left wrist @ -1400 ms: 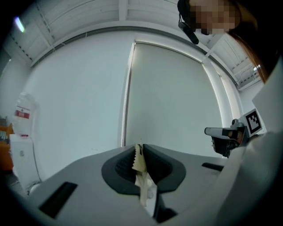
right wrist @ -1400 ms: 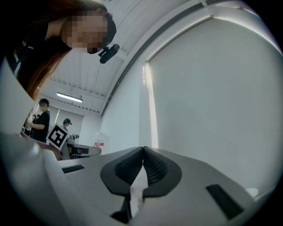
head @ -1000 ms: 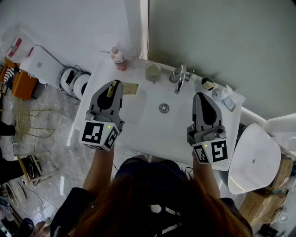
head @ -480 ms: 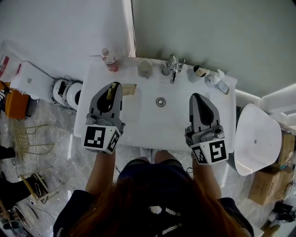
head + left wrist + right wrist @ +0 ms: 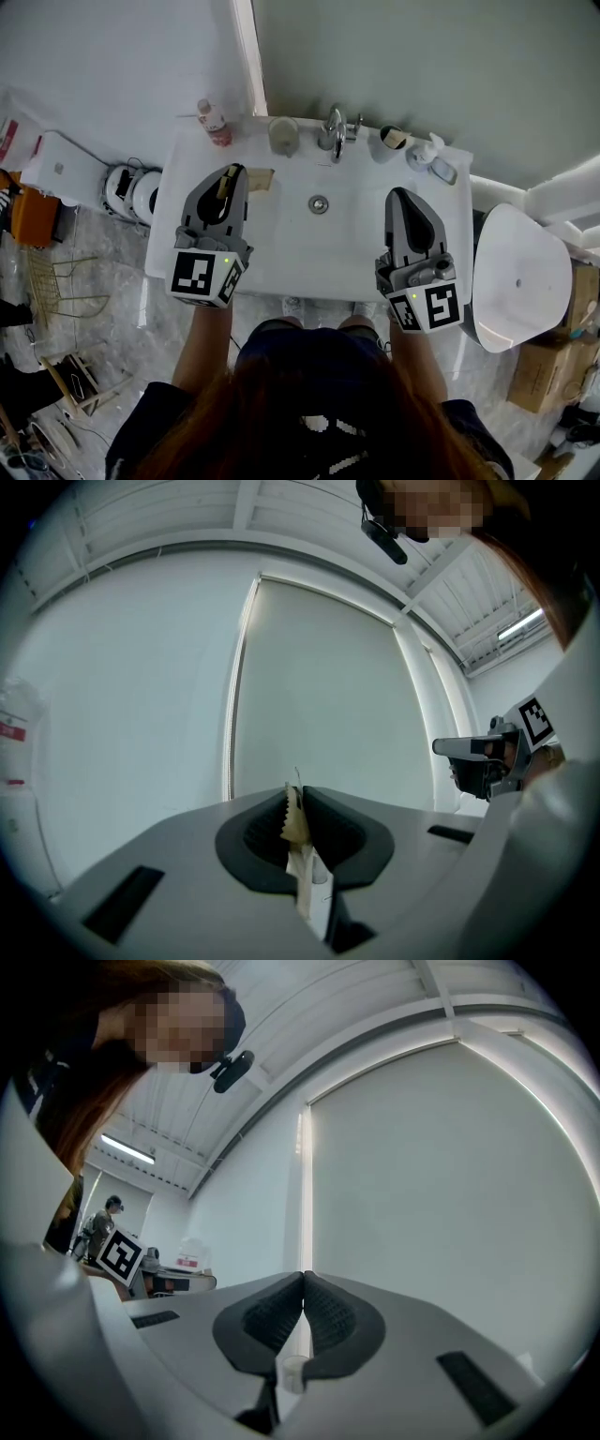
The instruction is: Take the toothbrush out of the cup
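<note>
In the head view a white sink counter [image 5: 202,234] lies below me. A beige cup [image 5: 283,134] stands left of the faucet and a second cup [image 5: 392,139] right of it. No toothbrush can be made out in either. My left gripper [image 5: 230,171] hovers over the counter's left side, shut on a thin tan packet [image 5: 296,822] with a serrated edge. A tan flat piece [image 5: 260,178] shows just right of its tip. My right gripper [image 5: 401,192] is over the basin's right side. Its jaws [image 5: 303,1276] are shut with nothing between them.
A red-labelled bottle [image 5: 215,123] stands at the back left corner, the faucet [image 5: 334,131] at the back middle, the drain [image 5: 319,203] in the basin. A soap dispenser [image 5: 429,155] sits back right. A white toilet [image 5: 517,281] and cardboard boxes [image 5: 562,366] are at the right.
The sink has slid up and left in the head view and looks smaller. Both grippers now sit nearer its front edge. Both stay shut, the left still on the tan packet.
</note>
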Motion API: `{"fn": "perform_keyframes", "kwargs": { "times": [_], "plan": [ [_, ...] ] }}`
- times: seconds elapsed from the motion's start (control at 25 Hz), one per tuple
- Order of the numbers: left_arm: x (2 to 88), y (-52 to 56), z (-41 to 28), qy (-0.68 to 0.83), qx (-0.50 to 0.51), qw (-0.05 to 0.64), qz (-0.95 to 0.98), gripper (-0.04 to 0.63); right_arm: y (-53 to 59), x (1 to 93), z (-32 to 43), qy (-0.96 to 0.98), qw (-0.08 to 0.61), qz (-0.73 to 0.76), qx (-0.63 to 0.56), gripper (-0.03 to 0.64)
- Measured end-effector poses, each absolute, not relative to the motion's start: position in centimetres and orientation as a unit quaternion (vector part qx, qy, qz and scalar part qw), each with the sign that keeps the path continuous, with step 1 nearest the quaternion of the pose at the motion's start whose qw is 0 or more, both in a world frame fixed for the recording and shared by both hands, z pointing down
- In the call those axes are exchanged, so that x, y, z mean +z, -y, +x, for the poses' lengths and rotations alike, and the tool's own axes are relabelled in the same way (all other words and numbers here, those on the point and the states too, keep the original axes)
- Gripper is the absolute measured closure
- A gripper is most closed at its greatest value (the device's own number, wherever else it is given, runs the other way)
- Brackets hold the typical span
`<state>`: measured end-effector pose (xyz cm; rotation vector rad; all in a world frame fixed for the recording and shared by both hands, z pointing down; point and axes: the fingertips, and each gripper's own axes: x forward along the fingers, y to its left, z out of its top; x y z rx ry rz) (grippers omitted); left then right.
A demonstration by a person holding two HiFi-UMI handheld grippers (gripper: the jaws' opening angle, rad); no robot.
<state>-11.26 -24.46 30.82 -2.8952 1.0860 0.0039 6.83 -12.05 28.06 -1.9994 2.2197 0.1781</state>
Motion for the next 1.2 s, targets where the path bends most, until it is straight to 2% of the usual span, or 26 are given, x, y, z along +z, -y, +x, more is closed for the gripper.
{"fn": "perform_keyframes", "kwargs": {
  "times": [0.2,0.76,1.2],
  "plan": [
    [30.9,23.2,-8.7,-0.387,0.004,0.026,-0.922,0.561,10.6,28.4,10.2,-0.757,0.077,-0.646,0.057,0.601],
    [31.1,13.6,5.9,-0.500,-0.011,0.039,-0.865,0.561,4.8,28.3,30.8,-0.811,0.088,-0.576,0.049,0.601],
    [32.0,10.8,10.1,-0.524,-0.030,0.034,-0.851,0.561,5.2,30.3,35.6,-0.824,0.094,-0.558,0.019,0.601]
  ]
}}
